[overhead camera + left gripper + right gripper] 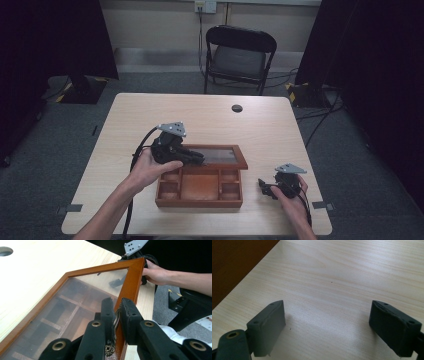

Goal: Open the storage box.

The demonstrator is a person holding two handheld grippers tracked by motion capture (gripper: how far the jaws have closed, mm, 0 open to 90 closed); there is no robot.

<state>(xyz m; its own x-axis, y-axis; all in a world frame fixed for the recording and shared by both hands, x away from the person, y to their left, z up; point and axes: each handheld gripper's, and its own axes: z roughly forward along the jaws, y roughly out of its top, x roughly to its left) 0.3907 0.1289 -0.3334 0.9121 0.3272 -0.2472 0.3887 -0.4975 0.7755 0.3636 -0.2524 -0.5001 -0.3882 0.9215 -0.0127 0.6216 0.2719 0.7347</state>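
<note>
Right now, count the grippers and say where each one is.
2. The left gripper is shut on the lid frame of the wooden box; the right gripper, fingers open, is over the table right of the box.

Reddish-brown wooden box [199,189] with paler orange compartments; matching brown lid frame [132,277] around smoky tinted glass. Pale, finely grained wooden table [270,125]. Black grippers, grey top plates. Black chair [240,55], grey seat.

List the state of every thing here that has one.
Lid: raised, held by its frame edge.
Box: open, compartments look empty.
Left gripper: shut on lid.
Right gripper: open, nothing between its jaws, over the table.
Chair: unfolded, unoccupied.
</note>
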